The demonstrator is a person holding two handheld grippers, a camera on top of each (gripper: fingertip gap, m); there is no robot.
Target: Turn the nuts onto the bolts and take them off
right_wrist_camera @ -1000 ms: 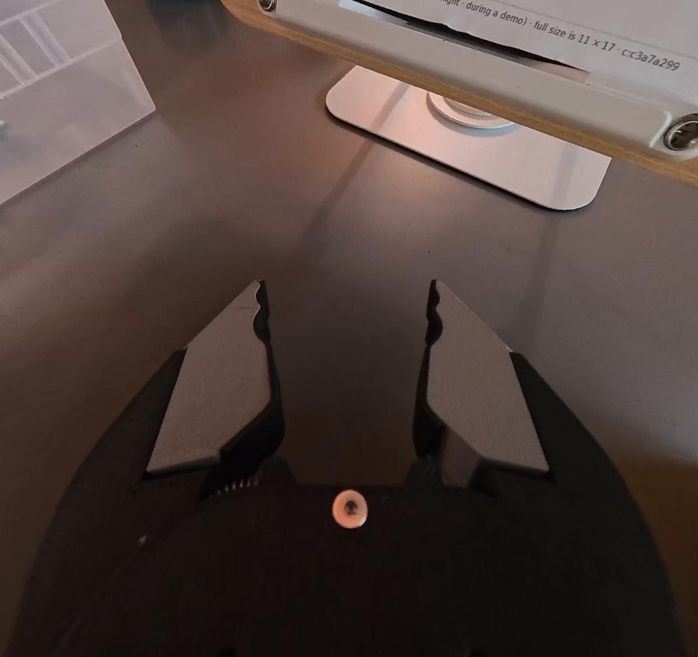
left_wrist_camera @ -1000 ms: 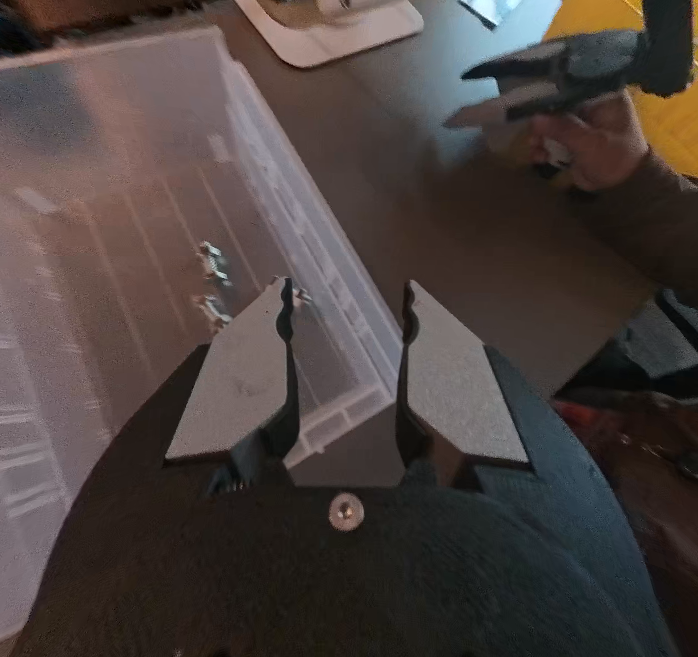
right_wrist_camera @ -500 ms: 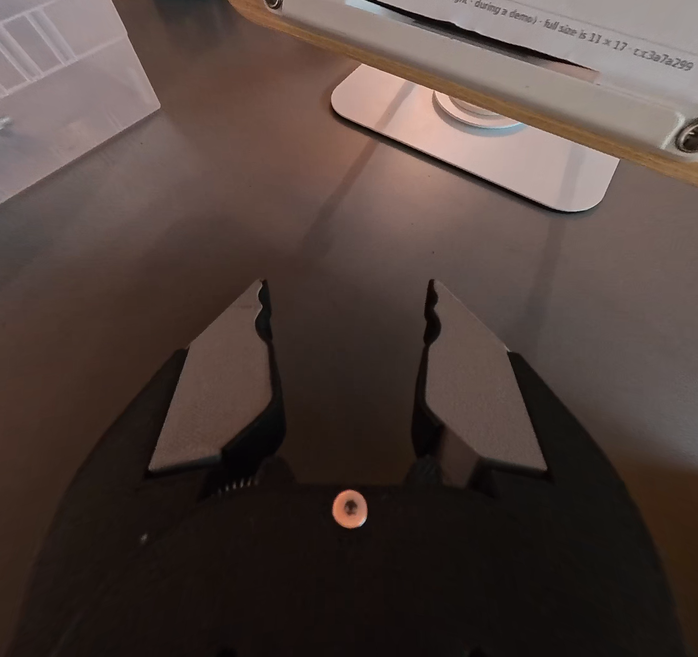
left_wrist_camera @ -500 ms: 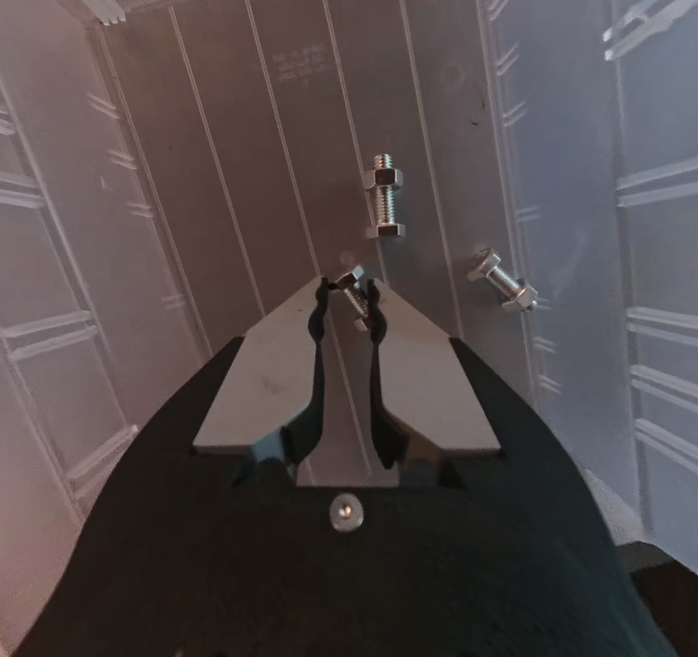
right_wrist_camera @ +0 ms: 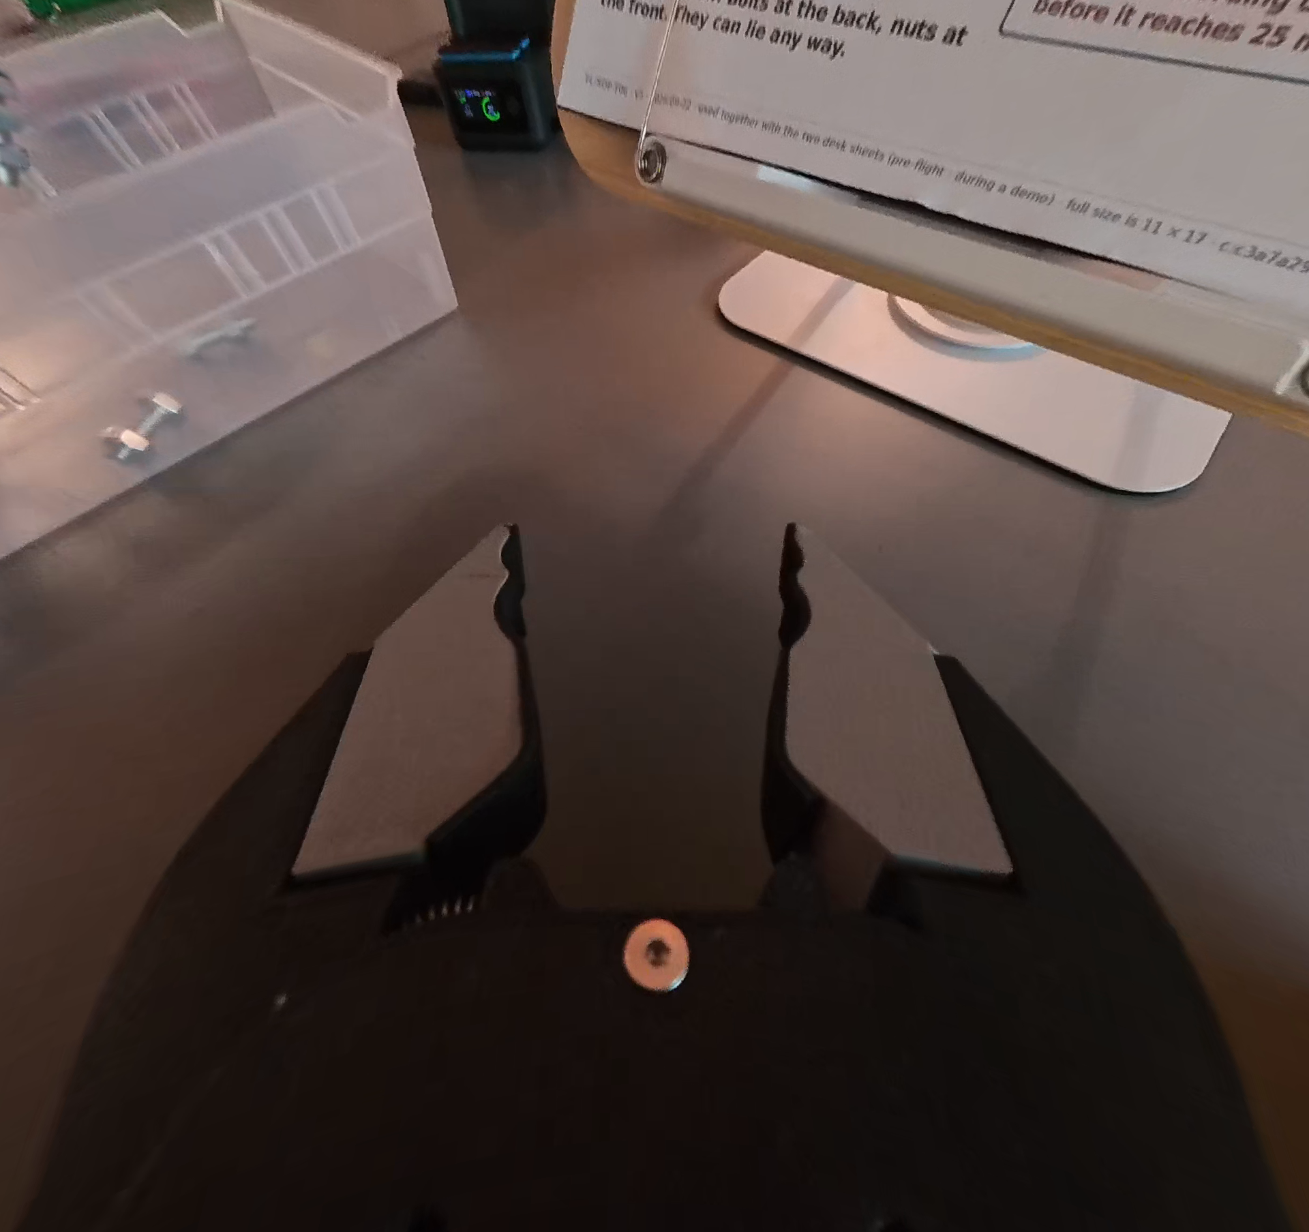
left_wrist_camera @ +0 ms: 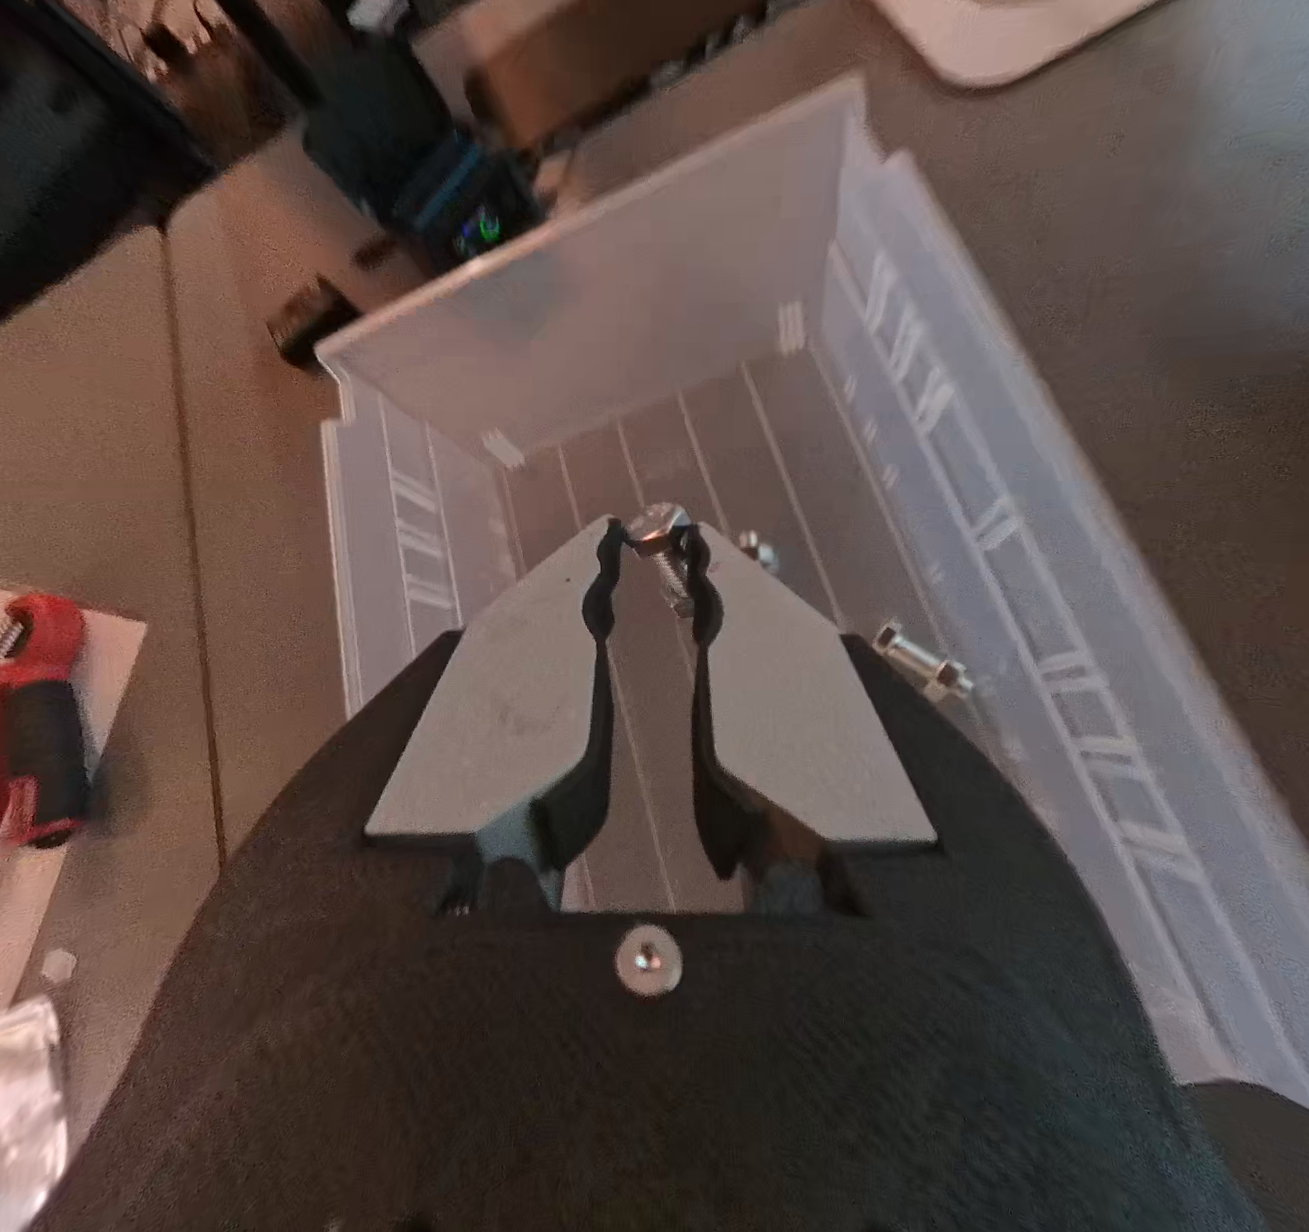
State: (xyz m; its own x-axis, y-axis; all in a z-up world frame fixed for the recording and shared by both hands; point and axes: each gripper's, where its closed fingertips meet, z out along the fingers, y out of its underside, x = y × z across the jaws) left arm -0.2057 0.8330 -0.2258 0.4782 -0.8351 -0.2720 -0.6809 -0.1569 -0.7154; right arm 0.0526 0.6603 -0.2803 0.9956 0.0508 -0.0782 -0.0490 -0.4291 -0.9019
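A bolt (left_wrist_camera: 662,553) is clamped at the tips of the left hand-held gripper (left_wrist_camera: 655,543) above the clear plastic box (left_wrist_camera: 1062,631), while the right hand-held gripper (right_wrist_camera: 648,546) is held spread and empty over the desk (right_wrist_camera: 602,383) beside that box.

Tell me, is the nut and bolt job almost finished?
Not nearly. The left gripper has picked one bolt out of the clear bin. The right gripper waits open and empty. Two more bolts with nuts on lie in the bin.
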